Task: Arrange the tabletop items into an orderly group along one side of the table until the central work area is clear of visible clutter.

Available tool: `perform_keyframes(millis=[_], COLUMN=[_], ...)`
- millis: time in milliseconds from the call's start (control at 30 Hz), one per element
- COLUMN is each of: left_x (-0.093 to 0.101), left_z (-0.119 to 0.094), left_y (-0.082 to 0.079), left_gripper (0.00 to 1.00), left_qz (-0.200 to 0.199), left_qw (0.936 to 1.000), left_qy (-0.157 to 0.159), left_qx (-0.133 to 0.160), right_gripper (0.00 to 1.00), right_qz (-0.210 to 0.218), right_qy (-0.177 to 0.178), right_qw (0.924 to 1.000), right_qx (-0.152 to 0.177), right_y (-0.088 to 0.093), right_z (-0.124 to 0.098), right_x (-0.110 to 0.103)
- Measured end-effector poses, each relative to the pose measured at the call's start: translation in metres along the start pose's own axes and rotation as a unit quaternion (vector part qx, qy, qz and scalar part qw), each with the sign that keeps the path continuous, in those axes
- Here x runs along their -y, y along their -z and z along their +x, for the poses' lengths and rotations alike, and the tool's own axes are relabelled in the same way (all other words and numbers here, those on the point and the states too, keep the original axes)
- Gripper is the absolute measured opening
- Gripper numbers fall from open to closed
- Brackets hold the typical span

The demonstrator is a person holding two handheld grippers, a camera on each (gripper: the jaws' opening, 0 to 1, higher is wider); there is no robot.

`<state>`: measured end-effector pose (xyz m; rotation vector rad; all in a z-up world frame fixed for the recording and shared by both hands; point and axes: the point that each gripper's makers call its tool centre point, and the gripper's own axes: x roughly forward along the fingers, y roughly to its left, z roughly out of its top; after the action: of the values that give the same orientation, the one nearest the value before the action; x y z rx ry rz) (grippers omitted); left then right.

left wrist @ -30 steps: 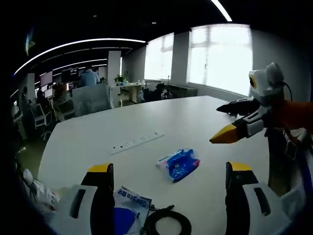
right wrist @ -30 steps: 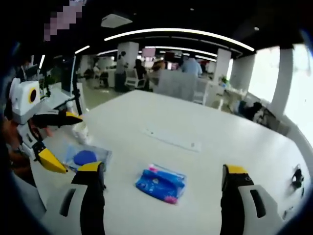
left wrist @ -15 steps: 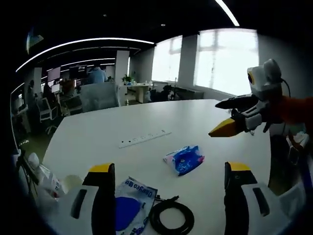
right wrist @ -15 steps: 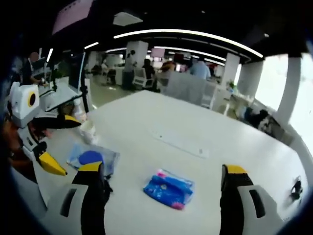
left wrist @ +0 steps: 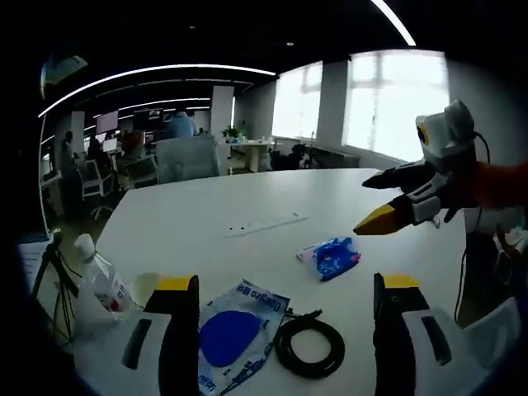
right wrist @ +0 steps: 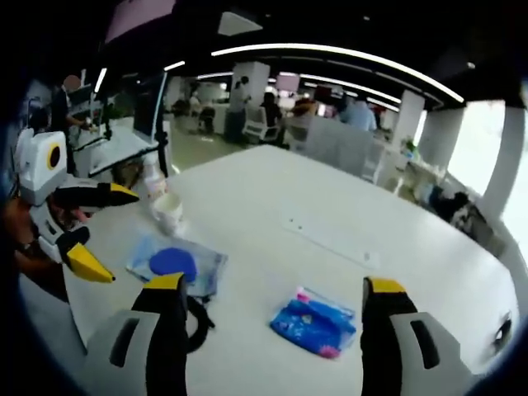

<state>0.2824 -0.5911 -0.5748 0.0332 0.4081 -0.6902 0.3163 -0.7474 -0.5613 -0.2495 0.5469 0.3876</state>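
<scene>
Both the left gripper (left wrist: 276, 289) and right gripper (right wrist: 272, 289) are held with jaws spread and nothing between them. Nearest lie a flat clear pouch with a blue disc (left wrist: 235, 338) and a coiled black cable (left wrist: 309, 348). The crinkly blue packet (left wrist: 330, 257), alone toward mid-table (left wrist: 190, 214), is best pinched by an edge. Beyond it lies a thin white power strip (left wrist: 266, 224).
</scene>
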Motion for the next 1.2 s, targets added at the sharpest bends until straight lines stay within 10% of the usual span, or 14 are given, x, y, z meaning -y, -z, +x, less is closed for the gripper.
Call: perform_keyframes(millis=[1200], left_x=[-0.045], left_z=[-0.039], left_y=[0.082], left_gripper=[0.64], left_qz=[-0.07], left_qw=[0.9948], left_qy=[-0.062], left_qx=[-0.038], right_gripper=[0.3], right_qz=[-0.065], right_qy=[-0.066], right_qw=[0.9955], right_qx=[-0.018], right_y=[0.0], right_z=[0.027], right_x=[-0.051])
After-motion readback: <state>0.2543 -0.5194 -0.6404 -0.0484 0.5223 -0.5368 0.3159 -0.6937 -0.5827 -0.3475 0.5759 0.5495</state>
